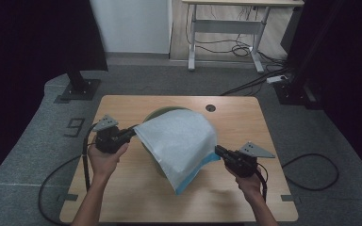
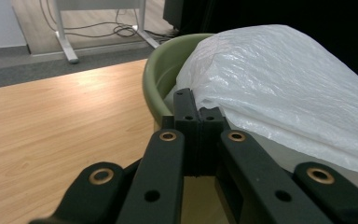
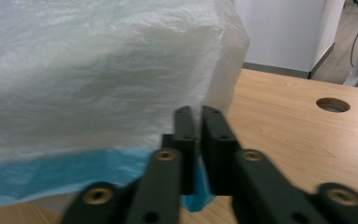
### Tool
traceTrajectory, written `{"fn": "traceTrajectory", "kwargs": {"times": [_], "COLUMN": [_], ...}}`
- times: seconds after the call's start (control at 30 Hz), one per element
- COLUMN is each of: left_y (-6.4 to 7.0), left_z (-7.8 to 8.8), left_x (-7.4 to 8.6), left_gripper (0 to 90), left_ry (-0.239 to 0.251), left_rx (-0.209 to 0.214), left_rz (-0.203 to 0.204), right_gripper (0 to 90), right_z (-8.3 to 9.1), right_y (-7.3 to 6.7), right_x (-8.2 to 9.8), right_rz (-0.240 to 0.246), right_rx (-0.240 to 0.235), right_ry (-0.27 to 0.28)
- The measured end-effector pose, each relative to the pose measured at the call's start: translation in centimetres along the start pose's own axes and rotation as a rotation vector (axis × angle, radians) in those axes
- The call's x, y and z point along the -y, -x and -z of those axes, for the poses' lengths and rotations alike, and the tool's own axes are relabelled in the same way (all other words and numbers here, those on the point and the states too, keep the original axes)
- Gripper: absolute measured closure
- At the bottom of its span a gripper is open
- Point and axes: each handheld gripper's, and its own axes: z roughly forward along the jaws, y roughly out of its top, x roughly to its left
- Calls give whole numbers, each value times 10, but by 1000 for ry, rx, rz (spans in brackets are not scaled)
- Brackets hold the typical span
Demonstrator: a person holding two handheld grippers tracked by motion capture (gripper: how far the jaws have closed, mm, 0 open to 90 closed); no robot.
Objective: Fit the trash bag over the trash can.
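A: Why does the white plastic bag (image 1: pixel 179 141) sit like a tent in the middle of the high view?

B: Because it's stretched between two grips. The left gripper (image 1: pixel 131 133), left of centre in that frame, has its jaws pressed together on the bag's upper left corner. In the left gripper view the jaws meet right where the bag (image 2: pixel 279 84) comes down beside the green bin (image 2: pixel 161 79).

A: And the other side?

B: The right gripper (image 1: pixel 218 151), right of centre, is clamped on the bag's lower edge. In the right gripper view the film (image 3: pixel 98 70) and its blue band (image 3: pixel 51 175) run down between the narrow jaws.

A: So the bag covers the bin?

B: It drapes over the green bin (image 1: pixel 158 114), hiding most of it; the rim peeks out at the upper left. I'd judge the mouth is being spread so it can go over that rim.

A: And the wooden table (image 1: pixel 122 197)?

B: It carries the bin at its centre.
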Motion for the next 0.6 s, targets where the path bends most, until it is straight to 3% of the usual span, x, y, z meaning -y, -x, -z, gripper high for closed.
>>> {"fn": "traceTrajectory", "kwargs": {"times": [0.17,0.3,0.47,0.5,0.53,0.6], "left_y": [6,15,28,31,31,30], "left_z": [-6,-15,-26,-26,-26,-21], "left_x": [-3,-7,-8,-9,-9,-9], "left_gripper": [888,871,744,691,628,481], "left_ry": [-4,-16,-40,-54,-54,-49], "left_rx": [19,32,55,29,29,-58], "left_rz": [-16,-34,-80,-103,-103,-87], "right_gripper": [888,889,888,888,888,888], "right_z": [11,26,45,47,49,51], "right_y": [-3,-2,0,1,1,1], "right_x": [-13,-32,-56,-60,-63,-67], "right_rz": [12,13,13,14,16,27], "right_rx": [9,32,66,73,80,89], "right_ry": [22,77,145,151,156,158]}}
